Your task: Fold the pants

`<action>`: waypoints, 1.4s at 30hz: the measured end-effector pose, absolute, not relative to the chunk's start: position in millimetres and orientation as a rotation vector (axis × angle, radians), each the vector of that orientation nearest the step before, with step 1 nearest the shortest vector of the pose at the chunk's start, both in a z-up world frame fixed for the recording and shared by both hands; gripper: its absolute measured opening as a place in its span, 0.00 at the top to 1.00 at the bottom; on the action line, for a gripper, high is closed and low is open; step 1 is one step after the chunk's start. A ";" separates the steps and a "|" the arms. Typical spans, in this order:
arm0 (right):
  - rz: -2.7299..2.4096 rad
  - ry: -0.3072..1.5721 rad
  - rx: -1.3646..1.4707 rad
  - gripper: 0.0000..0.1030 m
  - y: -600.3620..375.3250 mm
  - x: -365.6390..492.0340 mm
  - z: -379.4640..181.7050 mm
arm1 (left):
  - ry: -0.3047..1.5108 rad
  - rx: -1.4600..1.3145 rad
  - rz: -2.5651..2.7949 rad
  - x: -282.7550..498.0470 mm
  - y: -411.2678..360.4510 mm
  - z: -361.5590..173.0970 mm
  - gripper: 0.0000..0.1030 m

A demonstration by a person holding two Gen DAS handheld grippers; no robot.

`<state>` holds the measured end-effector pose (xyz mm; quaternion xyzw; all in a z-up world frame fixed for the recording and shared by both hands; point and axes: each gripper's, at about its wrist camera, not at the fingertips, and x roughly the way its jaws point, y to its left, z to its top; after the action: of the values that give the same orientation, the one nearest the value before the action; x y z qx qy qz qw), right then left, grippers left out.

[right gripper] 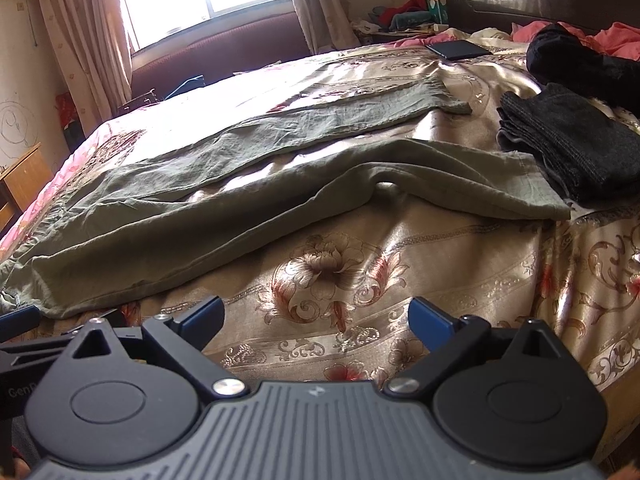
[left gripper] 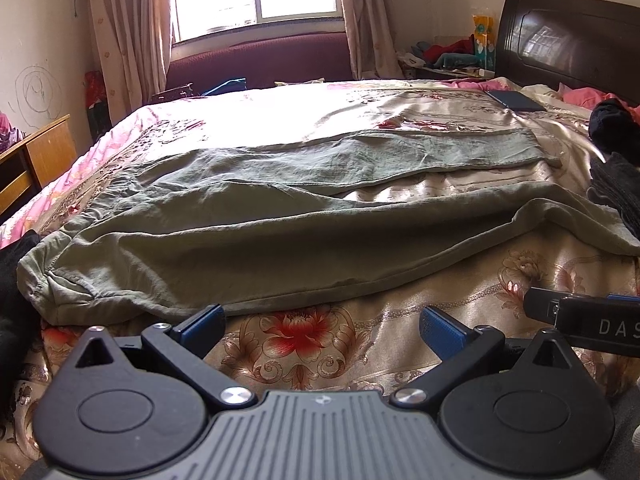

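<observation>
Pants (left gripper: 248,216), olive green, lie spread flat across the floral bedspread (left gripper: 440,320), waistband to my left, both legs running right. My left gripper (left gripper: 322,326) hovers released over bare bedspread just short of the near leg; my right gripper (right gripper: 316,320) does likewise, fingers spread and empty. Only the right wrist view shows the folded dark garment (right gripper: 568,148) whole, touching the near leg's hem. Only the left shows black cloth (left gripper: 16,280) beside the waistband.
</observation>
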<state>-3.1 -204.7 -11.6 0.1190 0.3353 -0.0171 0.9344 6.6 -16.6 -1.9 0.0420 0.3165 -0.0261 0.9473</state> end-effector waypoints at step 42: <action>-0.314 0.586 0.930 0.94 -437.1 20.0 -24.0 | 0.622 0.168 -0.333 51.0 -133.1 7.9 0.00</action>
<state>20.0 -437.1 -24.0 0.4402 0.2774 -0.1486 0.8409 51.0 -133.1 7.9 0.0822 0.3041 -0.1629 0.9350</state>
